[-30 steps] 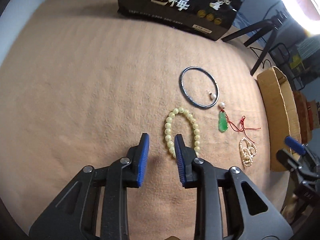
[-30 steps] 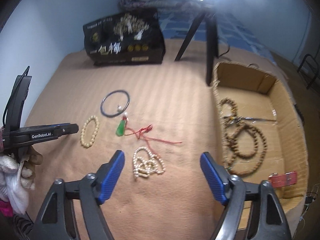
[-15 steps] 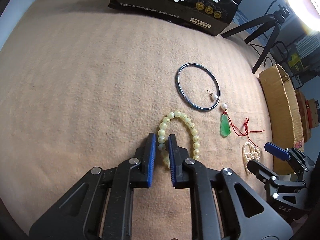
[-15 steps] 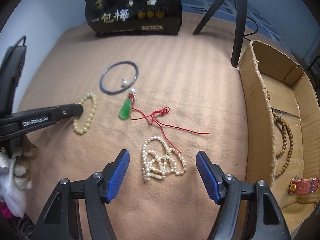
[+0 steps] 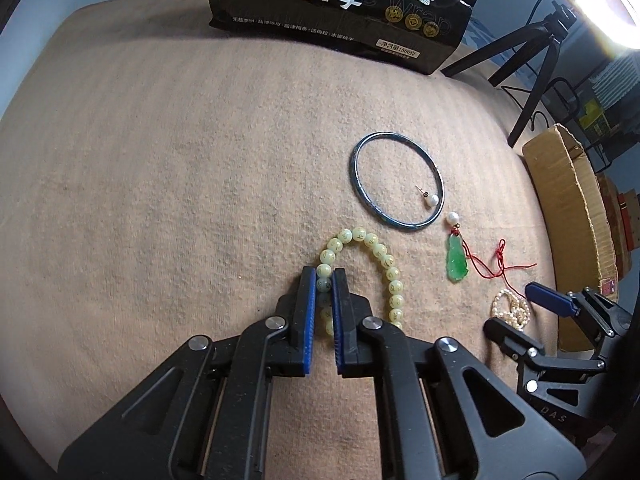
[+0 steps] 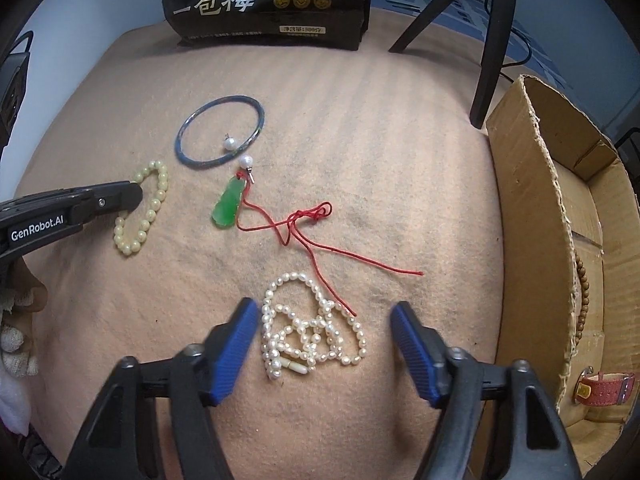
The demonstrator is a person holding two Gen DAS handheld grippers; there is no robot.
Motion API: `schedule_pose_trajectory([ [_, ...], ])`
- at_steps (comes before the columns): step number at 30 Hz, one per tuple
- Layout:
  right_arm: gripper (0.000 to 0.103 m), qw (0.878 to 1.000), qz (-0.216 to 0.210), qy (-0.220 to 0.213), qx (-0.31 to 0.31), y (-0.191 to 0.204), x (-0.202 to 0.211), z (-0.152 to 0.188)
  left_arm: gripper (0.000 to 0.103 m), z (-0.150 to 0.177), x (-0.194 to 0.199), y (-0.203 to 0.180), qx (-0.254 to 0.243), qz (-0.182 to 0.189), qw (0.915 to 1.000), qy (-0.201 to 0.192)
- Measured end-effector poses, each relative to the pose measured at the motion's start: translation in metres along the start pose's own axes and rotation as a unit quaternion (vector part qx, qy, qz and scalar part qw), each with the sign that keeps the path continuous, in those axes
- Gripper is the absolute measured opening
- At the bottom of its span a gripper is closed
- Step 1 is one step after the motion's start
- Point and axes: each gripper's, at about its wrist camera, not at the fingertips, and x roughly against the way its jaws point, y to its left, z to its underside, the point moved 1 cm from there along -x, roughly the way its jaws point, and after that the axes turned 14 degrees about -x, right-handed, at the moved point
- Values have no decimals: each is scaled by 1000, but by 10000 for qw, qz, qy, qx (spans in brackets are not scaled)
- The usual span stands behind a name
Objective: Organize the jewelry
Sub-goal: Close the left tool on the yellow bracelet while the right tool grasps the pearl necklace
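Cardboard box (image 6: 532, 208) at the blanket's (image 6: 360, 140) right edge, holding earlier pieces. Pale bead bracelet (image 5: 384, 264) near the front-left: light, elastic, slippery beads, best pinched across one bead. Pearl strand (image 6: 312, 328) near the front edge: limp, tangle-prone. Left gripper (image 5: 324, 280) narrowed onto the bracelet's left side. Right gripper (image 6: 324, 320) spread wide astride the pearls, holding nothing.

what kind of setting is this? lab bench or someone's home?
Likely a home room rigged for recording, not a lab: tan blanket as the work surface, a light tripod, a black snack bag, and a cardboard box for jewelry.
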Motion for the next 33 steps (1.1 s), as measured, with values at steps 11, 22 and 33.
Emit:
schedule_pose_trajectory([
  [11, 10, 9998, -197, -1, -45, 2, 4, 5, 5, 5, 16, 0, 14, 48, 9999, -133],
  [22, 5, 9991, -332, -224, -109, -1, 32, 13, 5, 10, 44, -3, 0, 145, 9993, -359],
  [33, 4, 9970, -554, -477, -238, -15, 63, 14, 5, 14, 72, -24, -198, 207, 9978, -604],
])
